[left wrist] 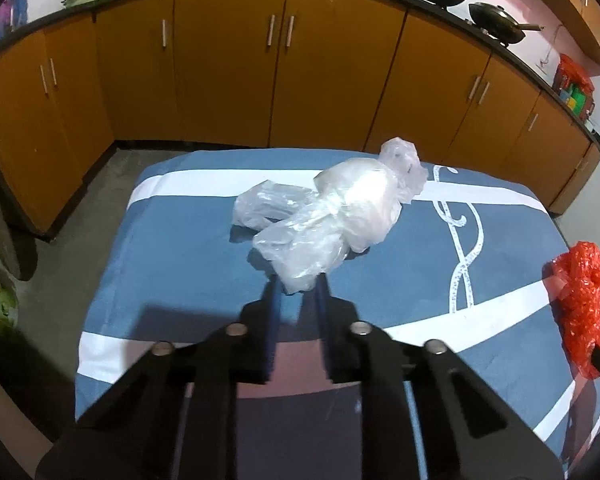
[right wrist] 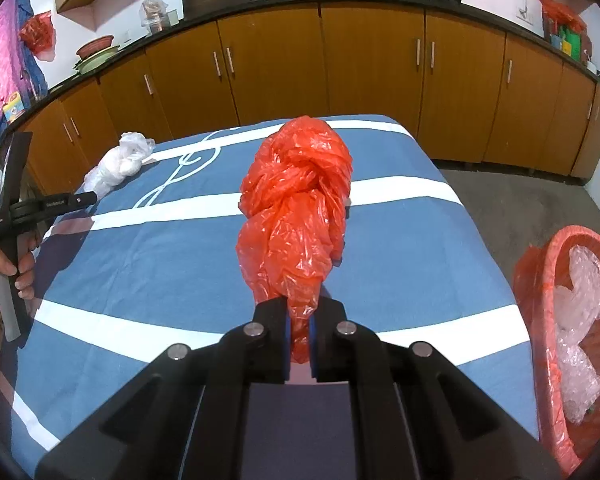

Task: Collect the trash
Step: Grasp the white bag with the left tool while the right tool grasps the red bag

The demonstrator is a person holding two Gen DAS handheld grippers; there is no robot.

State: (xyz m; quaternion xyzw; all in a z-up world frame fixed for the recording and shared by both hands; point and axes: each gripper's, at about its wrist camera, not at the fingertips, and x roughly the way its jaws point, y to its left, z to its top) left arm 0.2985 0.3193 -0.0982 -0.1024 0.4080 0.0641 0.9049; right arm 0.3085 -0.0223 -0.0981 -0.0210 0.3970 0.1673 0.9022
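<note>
Two bags are pinched by their tails so they hang free for dropping: my left gripper (left wrist: 296, 284) clamps the clear bag (left wrist: 332, 216) over the blue cloth (left wrist: 172, 256), my right gripper (right wrist: 300, 328) the red bag (right wrist: 296, 208), basket (right wrist: 540, 280) just beside

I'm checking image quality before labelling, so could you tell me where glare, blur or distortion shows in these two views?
Left wrist view: glare whitens the middle of the clear plastic bag, the left tool has soft, blurred blue fingertips, and the countertop bows strongly. Right wrist view: the red plastic bag is sharp with small glints, the right tool is crisp, and the red basket stretches at the edge.
</note>
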